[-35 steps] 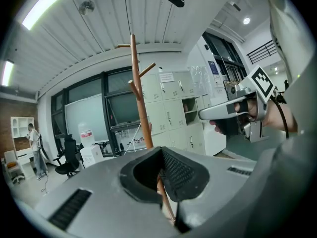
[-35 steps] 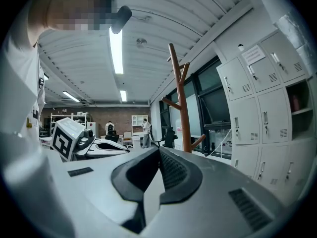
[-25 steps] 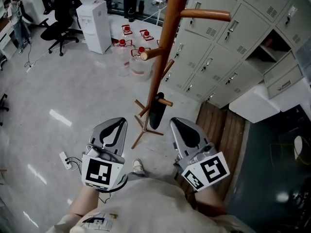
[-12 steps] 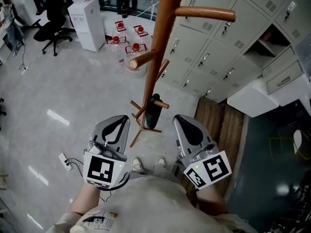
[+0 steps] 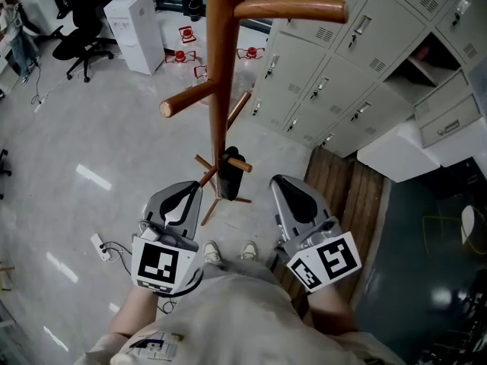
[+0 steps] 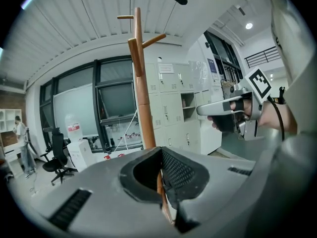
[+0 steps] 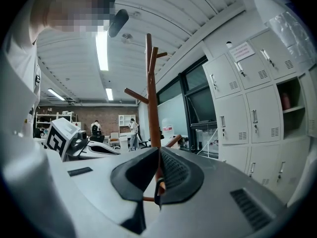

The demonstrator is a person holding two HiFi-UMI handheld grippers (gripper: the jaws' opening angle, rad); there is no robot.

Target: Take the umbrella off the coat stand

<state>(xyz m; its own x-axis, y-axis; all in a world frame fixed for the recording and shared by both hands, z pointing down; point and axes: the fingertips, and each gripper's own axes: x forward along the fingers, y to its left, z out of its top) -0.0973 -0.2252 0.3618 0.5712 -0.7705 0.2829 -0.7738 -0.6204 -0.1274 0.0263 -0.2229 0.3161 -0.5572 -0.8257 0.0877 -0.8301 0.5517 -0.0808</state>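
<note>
A tall wooden coat stand [image 5: 220, 67] rises just ahead of me, with pegs pointing left and right. A black folded umbrella [image 5: 230, 175] hangs from a low peg close to the pole. My left gripper [image 5: 189, 191] is shut and empty, just below and left of the umbrella. My right gripper [image 5: 283, 185] is also shut and empty, a little to the umbrella's right. Neither touches the umbrella or the stand. In the left gripper view the pole [image 6: 142, 98] stands straight ahead beyond the closed jaws. The right gripper view also has the pole [image 7: 152, 103] ahead.
Grey lockers [image 5: 342, 67] line the right side, with a white box [image 5: 403, 154] and a wooden floor panel [image 5: 342, 196] near them. A water dispenser [image 5: 133, 29], red-capped bottles [image 5: 183, 55] and an office chair [image 5: 76, 33] stand behind the coat stand. A power strip [image 5: 99, 243] lies at my left.
Both grippers have come closer to the coat stand and umbrella, which now sit nearer and more central in the head view. Both jaws stay shut.
</note>
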